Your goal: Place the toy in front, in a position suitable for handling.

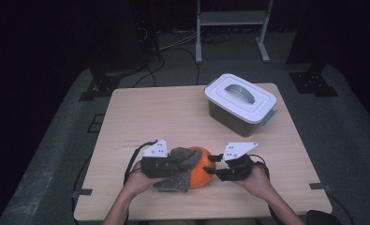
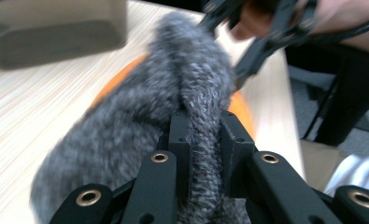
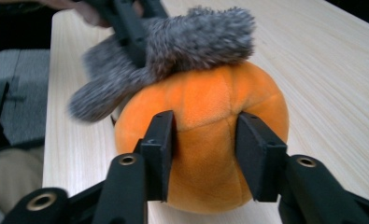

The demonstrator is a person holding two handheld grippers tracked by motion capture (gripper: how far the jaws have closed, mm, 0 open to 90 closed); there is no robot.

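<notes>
Wooden table [image 1: 173, 112], dark room; left claw [image 2: 204, 135] clamps grey cloth [image 2: 140, 116], right claw [image 3: 205, 154] grips orange pumpkin [image 3: 205, 116].

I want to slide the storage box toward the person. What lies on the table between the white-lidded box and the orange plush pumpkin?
Nothing: in the high view, bare wooden table runs from the box to the pumpkin.

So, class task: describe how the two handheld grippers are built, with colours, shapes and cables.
The left gripper and the right gripper are black, each with two blocky jaws on linked bars with brass-coloured rivets. Each carries a grey three-cornered plate dotted with holes and trails a black cable.
</notes>
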